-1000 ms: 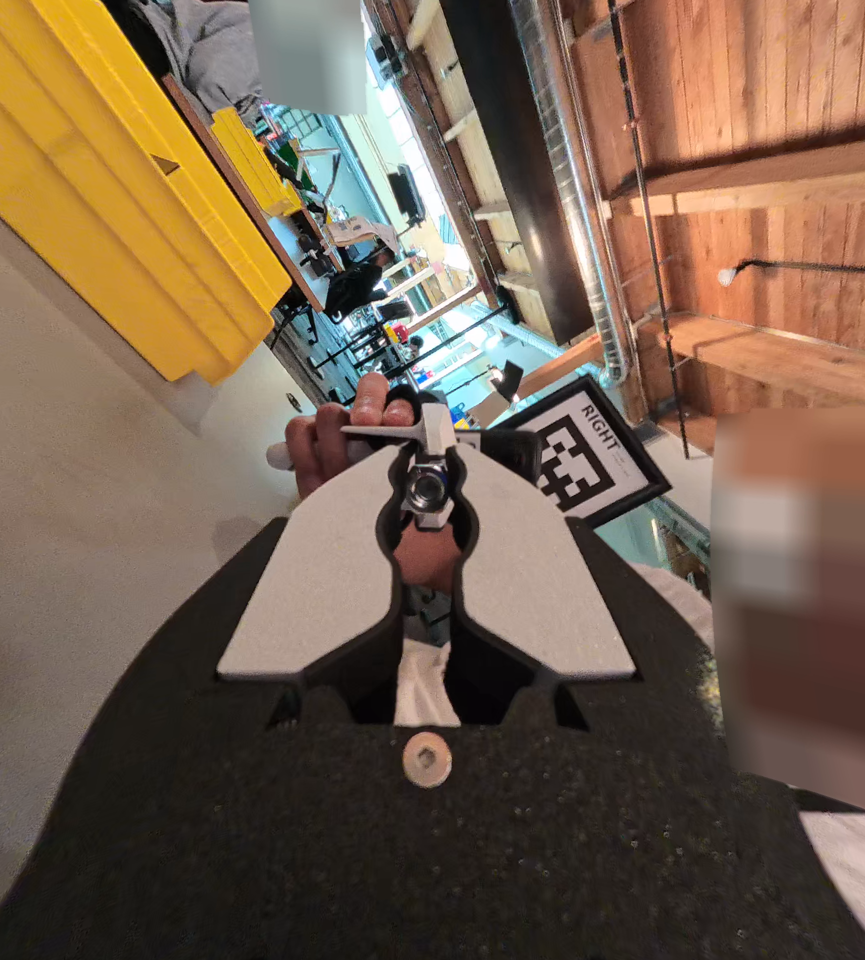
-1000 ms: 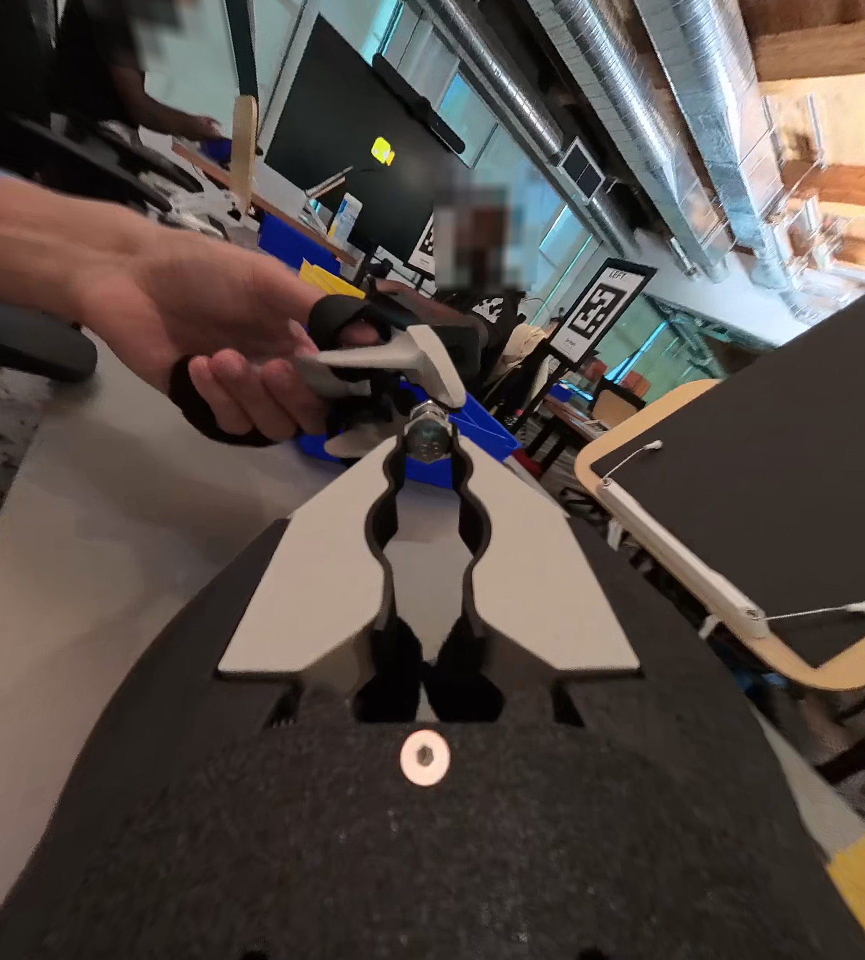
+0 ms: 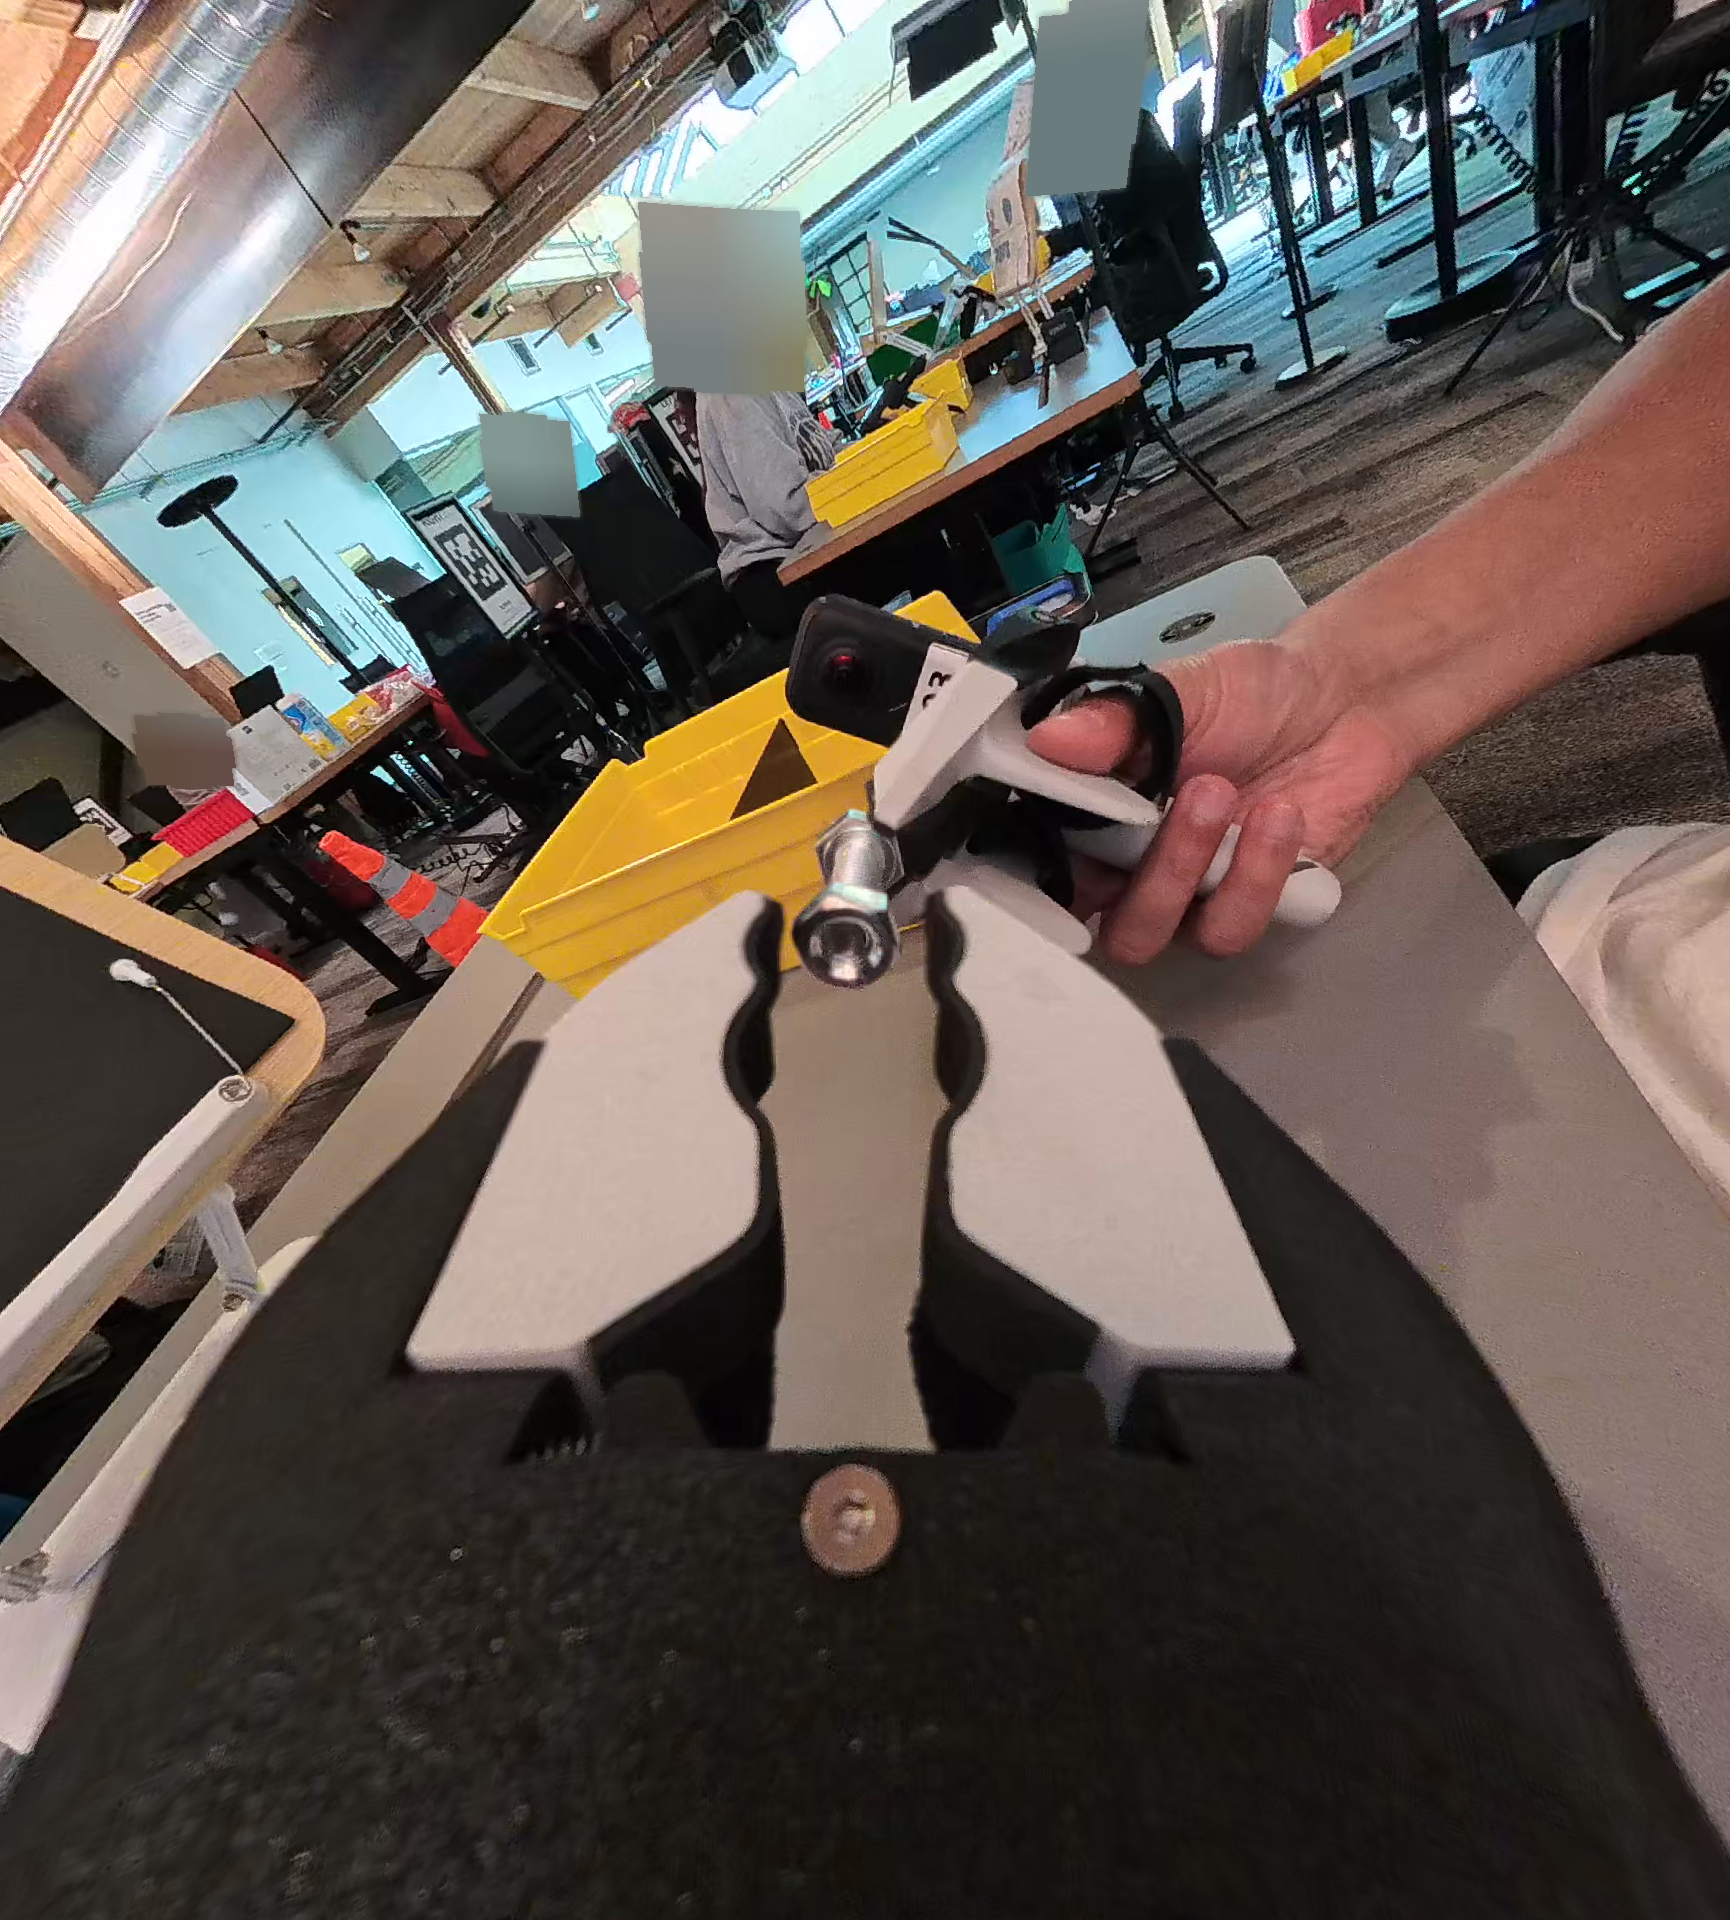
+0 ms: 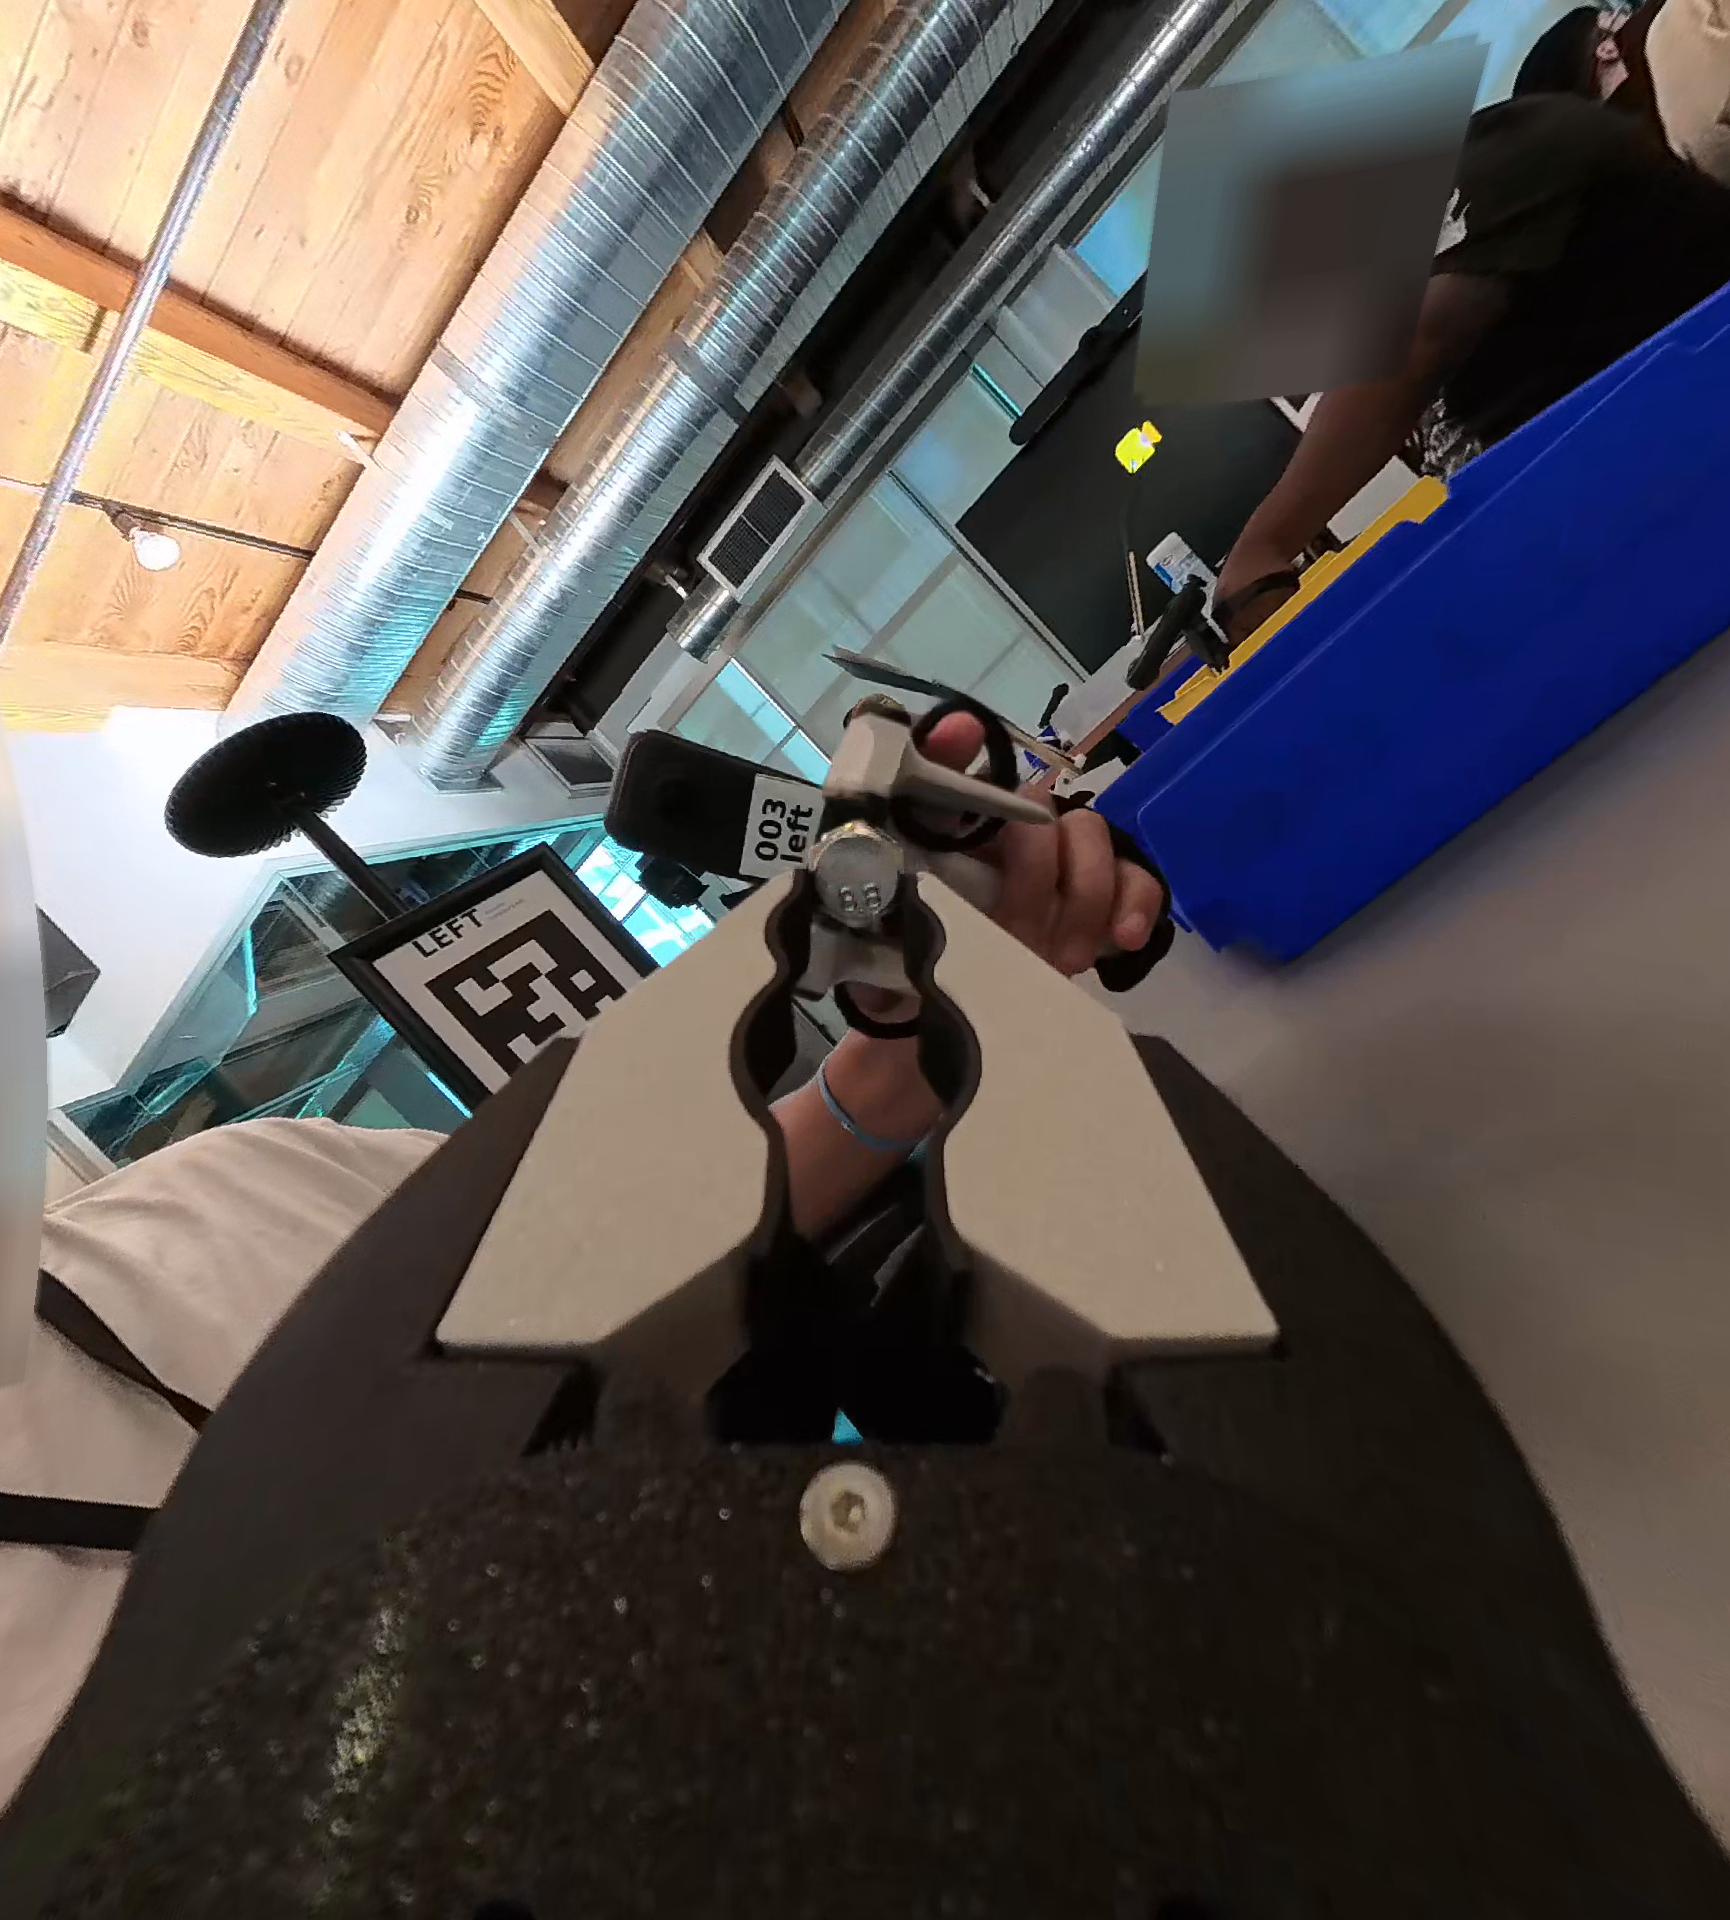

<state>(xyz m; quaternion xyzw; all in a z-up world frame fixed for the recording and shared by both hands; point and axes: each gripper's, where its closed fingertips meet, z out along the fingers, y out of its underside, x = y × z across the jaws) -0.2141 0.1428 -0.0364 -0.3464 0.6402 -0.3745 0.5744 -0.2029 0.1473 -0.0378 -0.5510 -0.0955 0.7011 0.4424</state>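
A silver bolt [image 3: 853,862] with a hex nut [image 3: 845,940] on its end is held in the air over the grey table [image 3: 1360,1143]. My right gripper [image 4: 856,883] is shut on the bolt's hex head [image 4: 856,883]. In the left wrist view the right gripper [image 3: 902,821] grips the far end of the bolt, with a hand around its handle. My left gripper [image 3: 848,920] is open. The nut stands between its fingertips [image 3: 752,935], with a gap on each side. In the right wrist view the left gripper's fingers [image 4: 944,790] show behind the bolt head.
A yellow bin [image 3: 695,831] stands on the table just behind the bolt. A blue bin [image 4: 1463,707] stands at the table's other side. A black board with a wooden edge [image 3: 61,987] is at the left. A framed black-and-white marker sign [image 4: 518,987] and people at desks are farther off. The tips of both grippers are at nearly the same place.
My left gripper was shut on the nut and now stands open around it. Both grippers have rolled, so both views are turned. My right gripper has kept its hold on the bolt head.
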